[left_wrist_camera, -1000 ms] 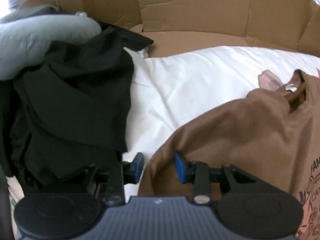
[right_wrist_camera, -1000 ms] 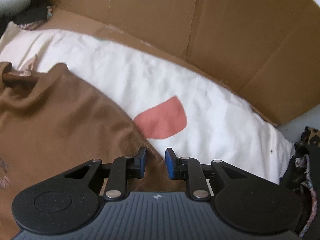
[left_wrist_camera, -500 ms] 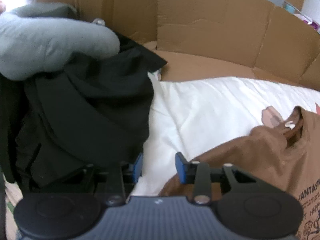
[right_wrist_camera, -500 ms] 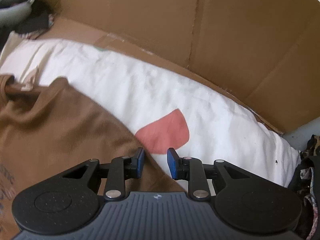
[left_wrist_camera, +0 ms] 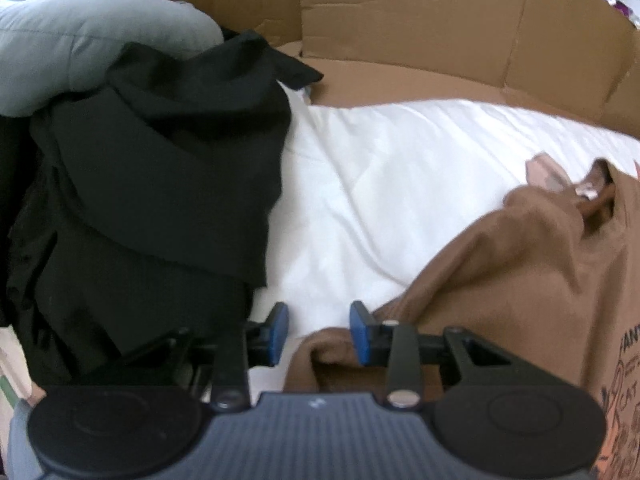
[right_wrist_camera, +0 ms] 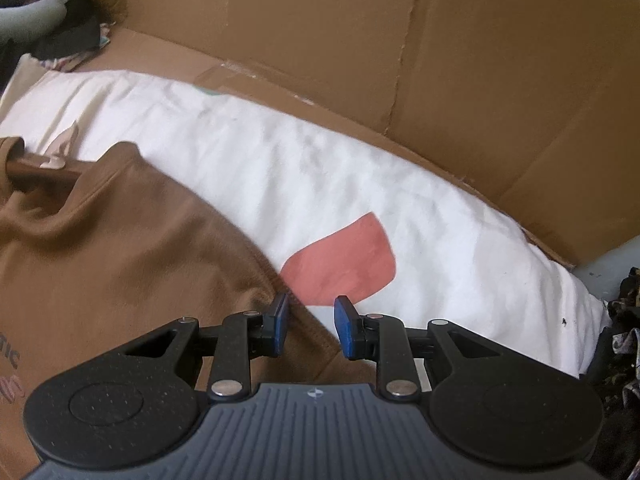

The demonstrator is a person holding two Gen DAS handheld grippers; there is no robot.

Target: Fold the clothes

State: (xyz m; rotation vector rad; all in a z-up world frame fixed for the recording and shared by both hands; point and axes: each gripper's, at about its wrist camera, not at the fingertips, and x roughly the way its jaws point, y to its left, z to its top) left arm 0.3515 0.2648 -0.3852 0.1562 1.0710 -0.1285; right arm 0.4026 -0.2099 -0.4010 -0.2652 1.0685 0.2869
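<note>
A brown T-shirt (left_wrist_camera: 520, 280) with a printed front lies on a white sheet (left_wrist_camera: 380, 168), collar at the far side. In the left wrist view its left sleeve end bunches just below my left gripper (left_wrist_camera: 319, 334), which is open with the sleeve edge near its right finger. The right wrist view shows the same brown T-shirt (right_wrist_camera: 120, 248), with its right sleeve hem running under my right gripper (right_wrist_camera: 310, 326). That gripper is open, nothing pinched between its blue pads.
A heap of black clothes (left_wrist_camera: 152, 184) and a grey padded garment (left_wrist_camera: 80, 40) lie left of the sheet. Cardboard walls (right_wrist_camera: 360, 40) ring the far side. A pink patch (right_wrist_camera: 340, 264) marks the sheet. Dark patterned fabric (right_wrist_camera: 620, 340) sits at the right edge.
The left gripper rose off the sleeve and came back down beside it. The right gripper opened wider and shifted slightly along the sleeve hem.
</note>
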